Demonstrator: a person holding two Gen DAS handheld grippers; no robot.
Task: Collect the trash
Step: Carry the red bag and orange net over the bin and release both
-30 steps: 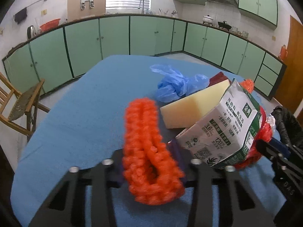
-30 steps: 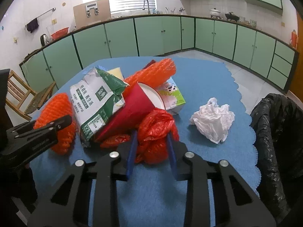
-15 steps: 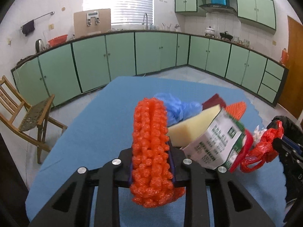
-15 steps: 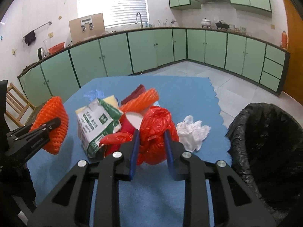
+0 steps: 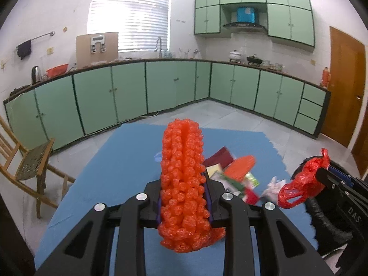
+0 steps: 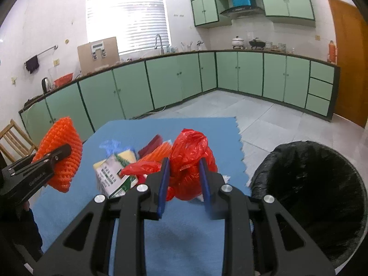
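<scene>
Left gripper [image 5: 184, 197]: clamped on orange foam net [image 5: 182, 174], held above the blue table [image 5: 119, 172].
Right gripper [image 6: 184, 184]: clamped on red plastic bag [image 6: 191, 161], raised above the table's right edge.
Bin [image 6: 315, 184]: black-lined, just beside the table's right edge.
Remaining trash: milk carton [image 6: 115, 177], yellow sponge [image 6: 126, 155], white crumpled paper [image 5: 273, 187] clustered mid-table.

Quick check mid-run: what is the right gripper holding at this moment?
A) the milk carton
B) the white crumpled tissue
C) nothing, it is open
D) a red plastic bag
D: in the right wrist view the right gripper is clamped on the red plastic bag, beside the black-lined bin.
</scene>
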